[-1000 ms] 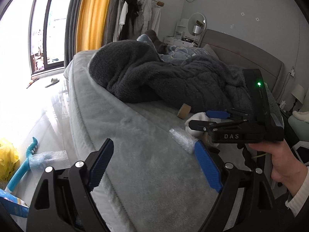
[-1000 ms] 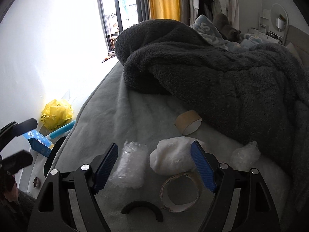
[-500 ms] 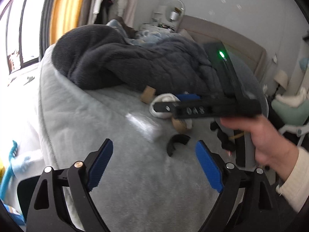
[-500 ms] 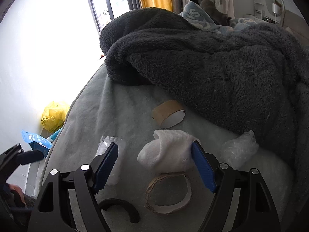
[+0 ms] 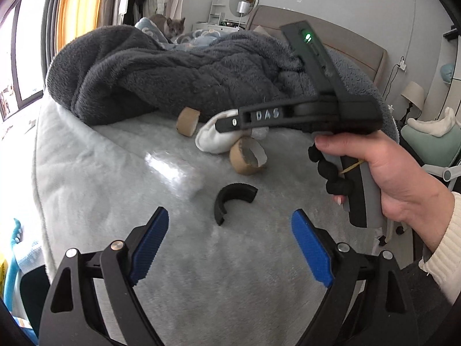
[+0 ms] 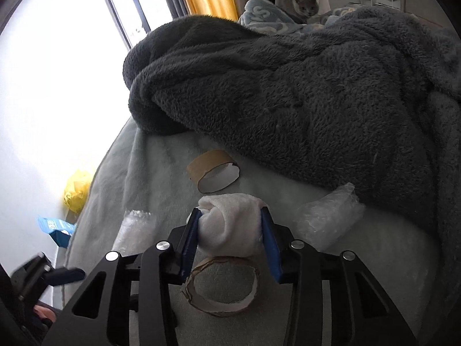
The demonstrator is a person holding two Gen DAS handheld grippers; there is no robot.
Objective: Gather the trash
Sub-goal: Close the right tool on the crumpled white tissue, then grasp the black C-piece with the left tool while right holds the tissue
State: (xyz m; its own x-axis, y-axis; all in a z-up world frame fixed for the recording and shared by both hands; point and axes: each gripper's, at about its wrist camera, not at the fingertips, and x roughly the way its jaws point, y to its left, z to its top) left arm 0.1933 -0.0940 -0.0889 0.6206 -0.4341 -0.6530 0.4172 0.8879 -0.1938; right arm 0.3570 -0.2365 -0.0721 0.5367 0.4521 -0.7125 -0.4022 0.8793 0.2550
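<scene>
My right gripper [image 6: 230,230] has just been closing and now pinches the white cloth wad [image 6: 230,225] on the bed [image 6: 144,178], just in front of the dark blanket [image 6: 288,92]. My left gripper [image 5: 230,242] stays spread over the bed, near a black curved piece [image 5: 230,199] lying before the blanket.

Bare pale-grey plush bedspread [image 5: 245,259] ahead of left gripper [image 5: 230,239] is free, w/ only a black curved plastic piece [image 5: 230,199] on it. Beyond, flattened brown cardboard ring [image 6: 222,285], clear bubble-wrap wads [image 6: 328,219] and heaped dark-grey fleece blanket [image 6: 288,92] crowd the way.
</scene>
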